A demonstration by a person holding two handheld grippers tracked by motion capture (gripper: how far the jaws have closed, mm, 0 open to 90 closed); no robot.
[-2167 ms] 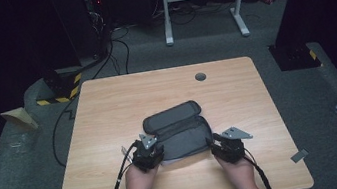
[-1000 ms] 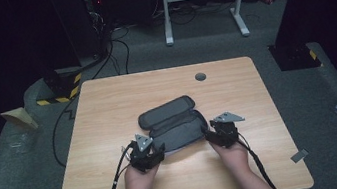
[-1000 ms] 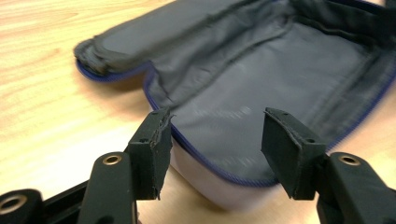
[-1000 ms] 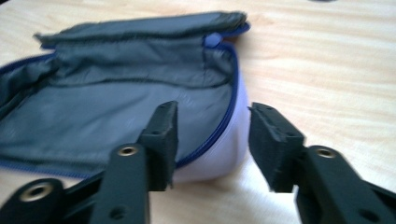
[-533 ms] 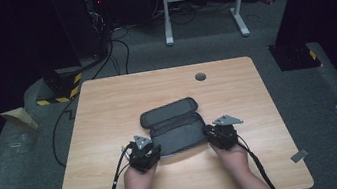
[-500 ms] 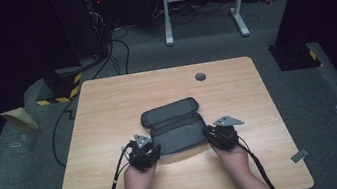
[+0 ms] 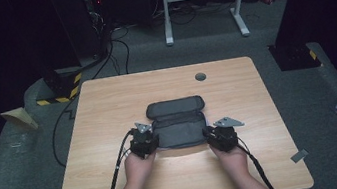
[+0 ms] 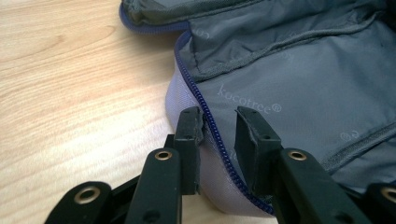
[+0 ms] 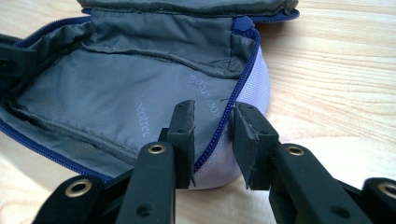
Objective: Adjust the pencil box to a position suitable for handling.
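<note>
Both tools, left tool and right tool, straddle the open pouch rim narrowly, unclamped; thin fabric could slip free.

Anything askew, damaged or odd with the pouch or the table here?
Nothing stands out. The grey pouch lies unzipped and open on the table, lining intact, with the left gripper and right gripper open at its ends.

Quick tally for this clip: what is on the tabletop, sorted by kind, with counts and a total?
Open grey zip case: 1
Hand-held gripper: 2, the left hand-held gripper and the right hand-held gripper, one at each end of the case, jaws straddling its zip edge with a gap
Round dark grommet in the table: 1
Total: 4
</note>
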